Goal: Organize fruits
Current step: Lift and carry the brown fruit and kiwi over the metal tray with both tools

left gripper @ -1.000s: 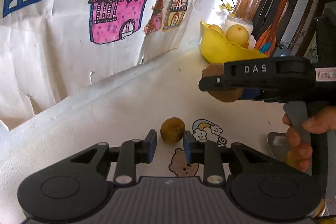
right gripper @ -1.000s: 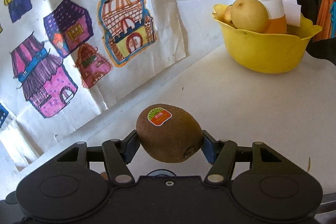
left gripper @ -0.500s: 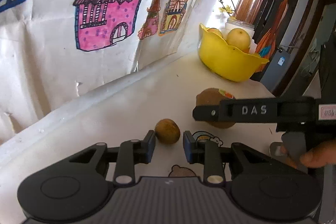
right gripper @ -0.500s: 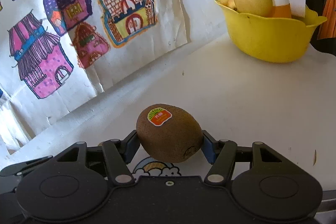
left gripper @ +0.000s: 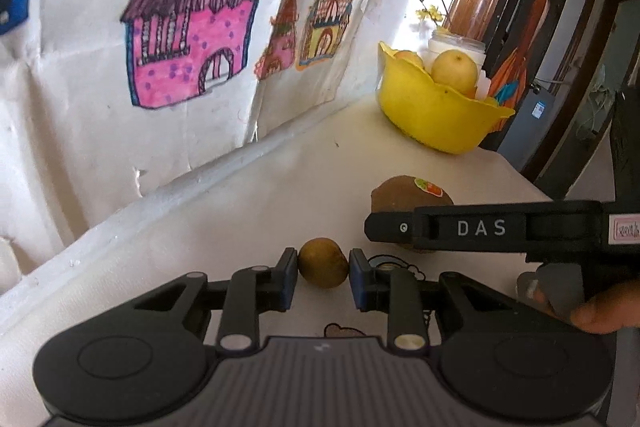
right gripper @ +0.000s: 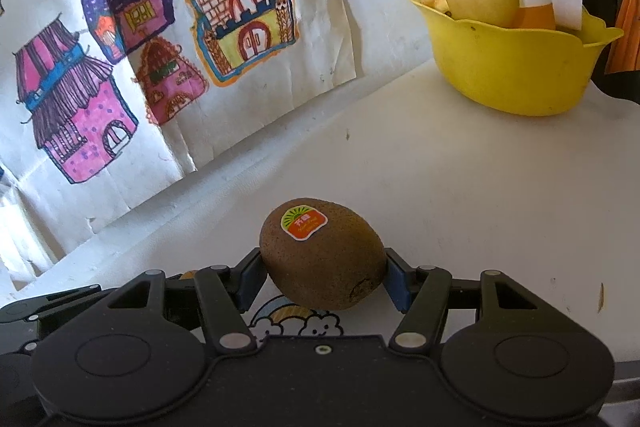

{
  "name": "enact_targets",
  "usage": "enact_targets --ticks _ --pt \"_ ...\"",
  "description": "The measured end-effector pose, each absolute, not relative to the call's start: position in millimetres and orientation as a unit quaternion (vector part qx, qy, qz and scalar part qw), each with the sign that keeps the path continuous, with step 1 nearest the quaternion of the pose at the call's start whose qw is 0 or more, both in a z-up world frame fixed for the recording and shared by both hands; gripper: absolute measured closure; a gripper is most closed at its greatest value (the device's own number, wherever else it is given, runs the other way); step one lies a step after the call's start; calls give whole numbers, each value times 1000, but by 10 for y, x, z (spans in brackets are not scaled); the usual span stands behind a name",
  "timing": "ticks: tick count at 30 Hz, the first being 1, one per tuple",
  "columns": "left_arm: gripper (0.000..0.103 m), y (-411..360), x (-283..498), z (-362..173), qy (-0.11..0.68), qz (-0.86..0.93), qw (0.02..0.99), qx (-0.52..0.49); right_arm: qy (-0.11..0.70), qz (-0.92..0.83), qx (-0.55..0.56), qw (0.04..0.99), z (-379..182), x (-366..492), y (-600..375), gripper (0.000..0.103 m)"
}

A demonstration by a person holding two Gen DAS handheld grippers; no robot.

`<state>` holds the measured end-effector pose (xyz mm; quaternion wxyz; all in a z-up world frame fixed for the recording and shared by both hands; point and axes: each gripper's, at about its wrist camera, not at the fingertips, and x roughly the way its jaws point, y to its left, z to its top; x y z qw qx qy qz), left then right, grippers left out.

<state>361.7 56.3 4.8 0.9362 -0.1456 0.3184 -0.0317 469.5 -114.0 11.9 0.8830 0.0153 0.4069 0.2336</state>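
Right gripper (right gripper: 323,283) tilted down, clamping kiwi (right gripper: 324,255); left gripper (left gripper: 323,277) pinching small fruit (left gripper: 322,262).

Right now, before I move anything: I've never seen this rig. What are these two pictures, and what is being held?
There is no robot. A person holds a two-finger gripper in each hand, each with a camera looking along its fingers, so there is one picture per gripper. The right gripper is clamped on a kiwi. The left gripper has narrow jaws at a small brown fruit on the white table; whether it grips is unclear. A yellow bowl of fruit stands beyond.
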Motion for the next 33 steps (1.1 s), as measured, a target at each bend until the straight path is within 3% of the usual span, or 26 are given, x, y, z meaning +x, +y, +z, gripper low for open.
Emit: enact_targets --ticks 21,33 --pt "73 101 2945 1002 257 -48 956 -131 337 234 42 911 1257 3822 -1932 40" --pt "73 -496 2570 1130 257 -118 952 -120 319 198 76 924 1527 3010 -2798 40"
